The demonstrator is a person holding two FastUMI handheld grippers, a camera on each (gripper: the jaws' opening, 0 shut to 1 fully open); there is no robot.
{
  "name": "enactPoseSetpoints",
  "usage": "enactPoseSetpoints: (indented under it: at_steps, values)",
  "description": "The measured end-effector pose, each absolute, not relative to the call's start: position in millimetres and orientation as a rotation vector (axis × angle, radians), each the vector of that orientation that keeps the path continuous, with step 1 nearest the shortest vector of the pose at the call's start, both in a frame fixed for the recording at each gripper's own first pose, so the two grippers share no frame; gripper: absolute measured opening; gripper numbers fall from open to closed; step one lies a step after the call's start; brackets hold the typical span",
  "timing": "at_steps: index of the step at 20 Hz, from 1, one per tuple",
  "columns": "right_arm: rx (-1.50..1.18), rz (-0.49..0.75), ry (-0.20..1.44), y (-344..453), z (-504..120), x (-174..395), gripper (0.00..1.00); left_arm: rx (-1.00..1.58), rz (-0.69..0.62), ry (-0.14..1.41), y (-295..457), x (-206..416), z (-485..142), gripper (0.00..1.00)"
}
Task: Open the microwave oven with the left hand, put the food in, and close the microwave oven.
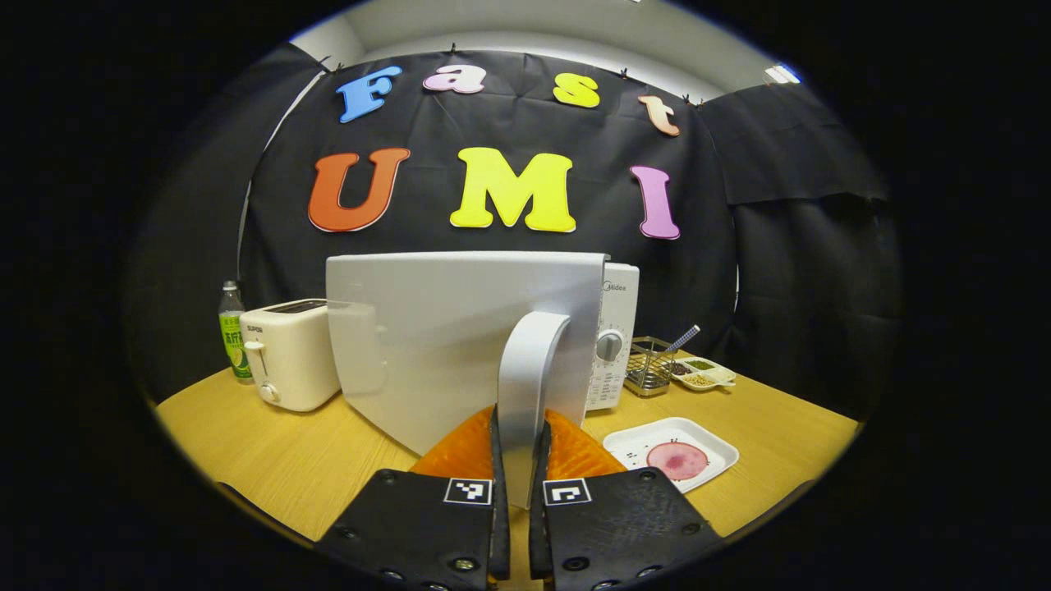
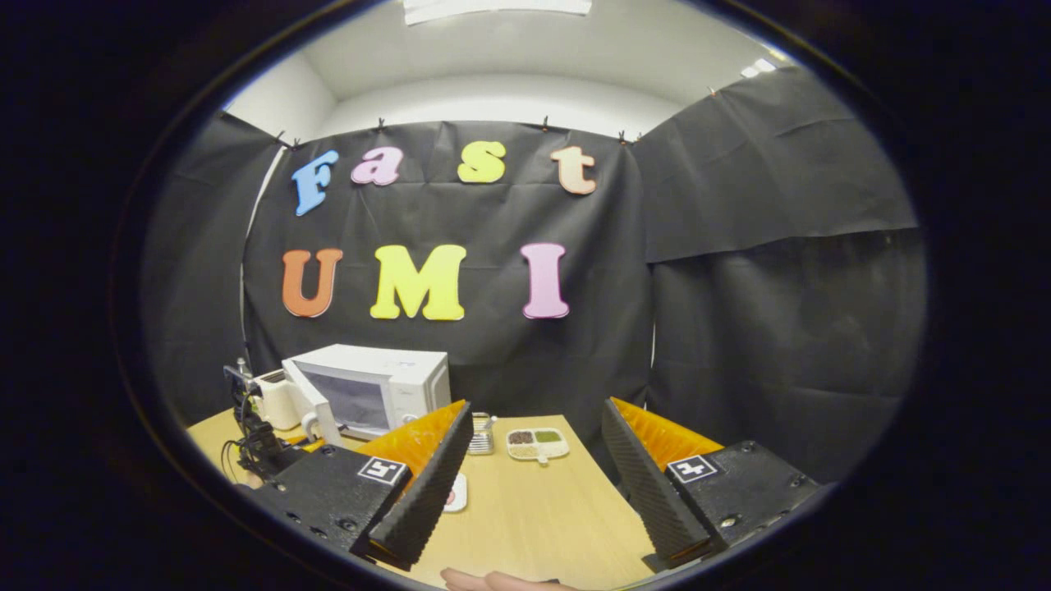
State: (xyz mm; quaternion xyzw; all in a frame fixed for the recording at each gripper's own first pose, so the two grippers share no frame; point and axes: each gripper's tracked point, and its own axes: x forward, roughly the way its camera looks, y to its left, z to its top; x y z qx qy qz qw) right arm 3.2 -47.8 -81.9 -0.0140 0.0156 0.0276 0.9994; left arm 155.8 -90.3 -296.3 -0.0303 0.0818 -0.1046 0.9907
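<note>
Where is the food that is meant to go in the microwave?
In the left gripper view, the pink slice of food lies on a white tray on the wooden table, lower right of the microwave.

Left view hard against microwave point(image 1: 612, 328) door; right view farther back, same tabletop point(image 2: 525, 509)

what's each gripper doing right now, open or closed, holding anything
left gripper: shut on the microwave door handle.
right gripper: open, holding nothing, above the table.

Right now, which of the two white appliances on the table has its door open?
The microwave oven: its door handle is gripped by the left gripper fingers. The toaster to its left has slots only.
</note>
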Motion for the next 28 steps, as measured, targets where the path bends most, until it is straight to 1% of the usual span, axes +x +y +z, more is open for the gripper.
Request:
enactPoseSetpoints:
  at_steps: [1, 2, 5, 6, 8, 9, 10, 11, 12, 13, 14, 15, 17, 18, 19, 24, 27, 28]
  values:
    - [-0.032, 0.067, 0.028, -41, -81, 0, 1.00, -0.058, -0.205, 0.161, -80, 150, -297, 0.09]
    - [-0.034, 0.078, 0.023, -35, -79, -2, 0.91, -0.064, -0.200, 0.161, -69, 143, -298, 0.08]
    - [-0.038, 0.109, 0.016, -17, -78, -7, 0.92, -0.074, -0.170, 0.162, -35, 118, -300, 0.08]
    - [-0.028, 0.118, 0.018, -10, -79, -7, 1.00, -0.064, -0.150, 0.156, -20, 111, -299, 0.08]
    - [-0.014, 0.157, 0.034, 10, -86, -7, 1.00, -0.055, -0.096, 0.161, 14, 98, -300, 0.08]
    - [-0.012, 0.174, 0.045, 18, -90, -6, 1.00, -0.058, -0.092, 0.170, 28, 87, -301, 0.13]
    - [-0.011, 0.187, 0.054, 24, -94, -4, 0.92, -0.050, -0.058, 0.154, 47, 74, -295, 0.21]
    - [-0.015, 0.199, 0.061, 30, -97, -1, 1.00, -0.042, -0.054, 0.125, 60, 61, -285, 0.29]
    - [-0.024, 0.203, 0.068, 35, -100, 3, 1.00, -0.032, -0.036, 0.109, 72, 46, -276, 0.38]
    - [-0.033, 0.207, 0.077, 38, -105, 8, 0.91, -0.032, -0.011, 0.101, 86, 33, -268, 0.52]
    - [-0.041, 0.209, 0.088, 43, -109, 14, 0.91, -0.031, 0.014, 0.095, 94, 22, -260, 0.77]
    - [-0.046, 0.211, 0.103, 46, -113, 21, 0.91, -0.028, 0.037, 0.097, 101, 14, -253, 0.93]
    - [-0.054, 0.216, 0.144, 53, -124, 36, 0.92, -0.022, 0.082, 0.096, 109, -4, -236, 0.93]
    - [-0.054, 0.224, 0.163, 57, -128, 43, 1.00, -0.026, 0.098, 0.091, 109, -12, -226, 0.93]
    - [-0.058, 0.233, 0.182, 61, -132, 50, 1.00, -0.036, 0.116, 0.092, 109, -21, -216, 0.93]
    - [-0.129, 0.240, 0.292, 63, -156, 99, 1.00, -0.066, 0.103, 0.032, 82, -40, -147, 0.93]
    - [-0.160, 0.294, 0.414, 70, -193, 129, 1.00, -0.048, 0.138, 0.021, 70, -45, -119, 0.93]
    - [-0.165, 0.315, 0.471, 72, -209, 138, 0.92, -0.039, 0.153, 0.022, 66, -44, -111, 0.93]
